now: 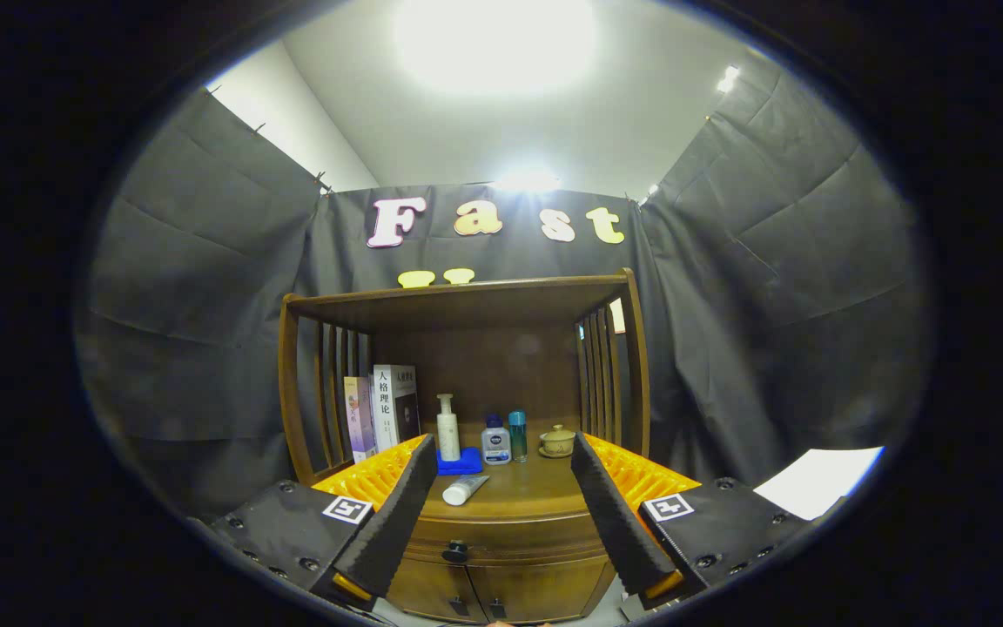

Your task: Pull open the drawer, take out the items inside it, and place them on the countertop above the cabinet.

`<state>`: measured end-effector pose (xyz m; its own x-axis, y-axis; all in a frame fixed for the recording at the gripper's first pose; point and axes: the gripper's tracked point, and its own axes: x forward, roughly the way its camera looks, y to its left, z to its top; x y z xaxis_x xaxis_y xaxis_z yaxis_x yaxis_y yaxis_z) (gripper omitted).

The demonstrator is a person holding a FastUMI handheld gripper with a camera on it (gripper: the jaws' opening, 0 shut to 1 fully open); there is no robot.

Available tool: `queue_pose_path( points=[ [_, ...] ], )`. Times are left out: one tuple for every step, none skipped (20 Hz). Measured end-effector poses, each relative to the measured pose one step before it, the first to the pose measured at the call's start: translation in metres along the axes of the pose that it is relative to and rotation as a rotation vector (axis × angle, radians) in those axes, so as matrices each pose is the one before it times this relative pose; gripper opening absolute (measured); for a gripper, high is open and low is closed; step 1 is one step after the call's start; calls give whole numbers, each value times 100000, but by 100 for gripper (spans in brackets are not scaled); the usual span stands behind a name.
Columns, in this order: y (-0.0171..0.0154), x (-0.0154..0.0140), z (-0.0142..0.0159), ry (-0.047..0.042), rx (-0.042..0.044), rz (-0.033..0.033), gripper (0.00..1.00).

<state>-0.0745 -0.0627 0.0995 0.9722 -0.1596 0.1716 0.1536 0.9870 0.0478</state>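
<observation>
A brown wooden cabinet (pixel 501 557) stands ahead, its curved drawer (pixel 510 533) closed, with a dark round knob (pixel 455 551) just left of centre. On the countertop (pixel 528 489) lie a white tube (pixel 464 489) and a blue cloth (pixel 460 461); a white pump bottle (pixel 447 428), a small white bottle with a blue cap (pixel 495 441), a teal bottle (pixel 517 435) and a lidded cup on a saucer (pixel 557 441) stand behind. My gripper (pixel 501 522) is open, its fingers wide apart either side of the countertop, holding nothing. The drawer's contents are hidden.
A slatted wooden hutch (pixel 458 300) with a top shelf encloses the countertop. Two books (pixel 384 409) stand at its left. Below the drawer are two cabinet doors (pixel 493 592) with small handles. A white sheet (pixel 815 483) lies off to the right.
</observation>
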Motion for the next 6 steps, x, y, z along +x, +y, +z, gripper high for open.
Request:
queue_pose_path(
  points=[
    [-49, -263, 475, -620, -249, 90, 97],
    [-75, -356, 669, -1014, -390, -236, 97],
    [-114, -469, 666, -1080, -632, -84, 97],
    [-104, -339, 424, -614, -261, -362, 98],
    [-25, -312, 347, -697, -55, -118, 98],
    [-94, -192, 365, -613, 731, -4, 98]
  ],
)
